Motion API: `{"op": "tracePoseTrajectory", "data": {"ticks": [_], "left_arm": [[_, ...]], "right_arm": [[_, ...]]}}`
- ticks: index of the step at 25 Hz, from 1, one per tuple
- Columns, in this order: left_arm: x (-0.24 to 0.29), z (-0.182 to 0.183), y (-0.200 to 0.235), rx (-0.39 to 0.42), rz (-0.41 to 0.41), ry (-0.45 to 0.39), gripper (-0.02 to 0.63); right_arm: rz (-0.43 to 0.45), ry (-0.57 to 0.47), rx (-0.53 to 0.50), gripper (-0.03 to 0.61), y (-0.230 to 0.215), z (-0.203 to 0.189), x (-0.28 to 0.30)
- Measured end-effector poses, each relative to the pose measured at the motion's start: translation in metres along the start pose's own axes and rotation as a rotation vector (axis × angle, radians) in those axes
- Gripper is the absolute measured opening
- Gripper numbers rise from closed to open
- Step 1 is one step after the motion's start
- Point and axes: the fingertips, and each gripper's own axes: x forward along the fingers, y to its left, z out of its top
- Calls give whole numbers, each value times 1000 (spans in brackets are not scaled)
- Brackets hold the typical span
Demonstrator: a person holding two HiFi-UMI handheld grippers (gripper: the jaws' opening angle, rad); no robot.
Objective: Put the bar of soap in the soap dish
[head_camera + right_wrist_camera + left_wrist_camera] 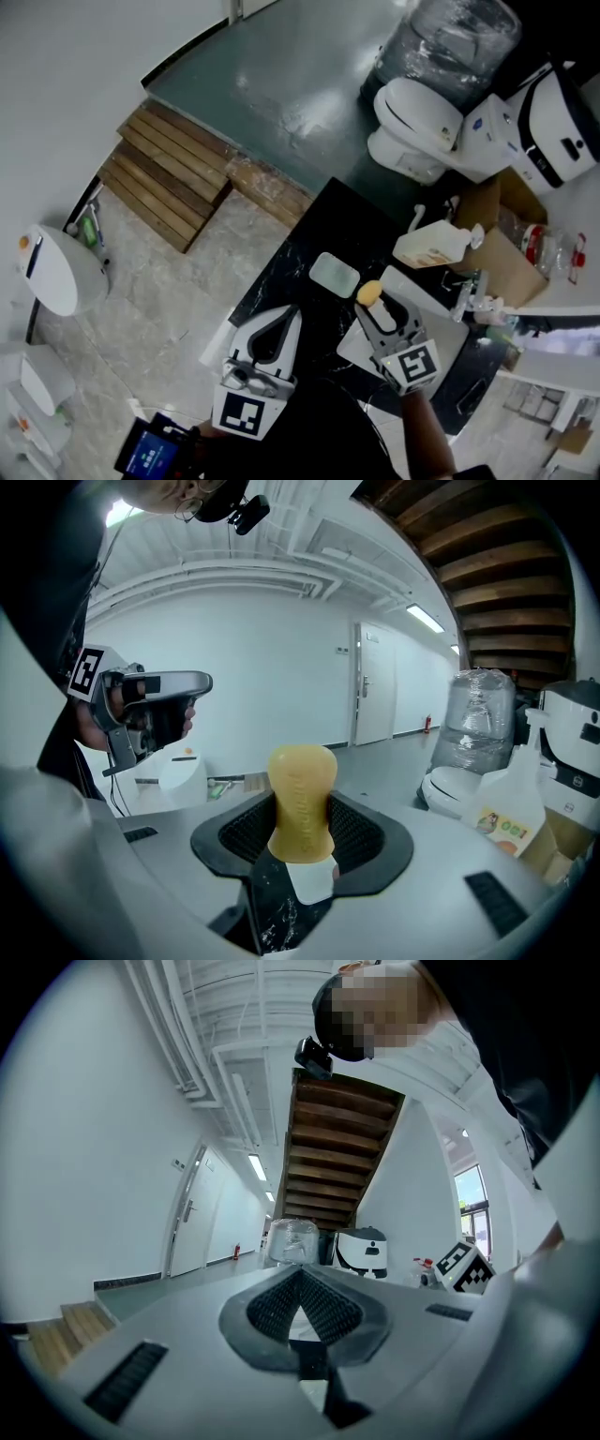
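A yellow bar of soap (369, 292) stands upright between the jaws of my right gripper (377, 309), which is shut on its lower half. In the right gripper view the soap (302, 802) sticks up above the pads (353, 832). The pale green soap dish (335, 275) lies empty on the black marble counter (281, 272), just left of and beyond the soap. My left gripper (283, 319) hovers over the counter's near left part. In its own view the left gripper (302, 1290) has its jaws shut with nothing between them.
A white tray or basin (427, 305) lies under the right gripper, with a faucet (473, 298) beside it. A white jug (433, 246) and a cardboard box (511, 258) stand at the back right. Beyond the counter are a toilet (412, 122) and wooden steps (169, 173).
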Motion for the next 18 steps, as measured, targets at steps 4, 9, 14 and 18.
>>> {"op": "tracePoseTrajectory", "data": {"ticks": [4, 9, 14, 18], "left_arm": [[2, -1, -1, -11, 3, 4, 0], [4, -7, 1, -28, 10, 33, 0], [8, -8, 3, -18, 16, 38, 2], [7, -10, 5, -26, 25, 55, 0]], "right_arm": [[16, 23, -51, 172, 2, -3, 5], [41, 70, -74, 172, 3, -14, 16], [80, 111, -93, 172, 7, -28, 25], [101, 147, -102, 172, 6, -37, 32]]}}
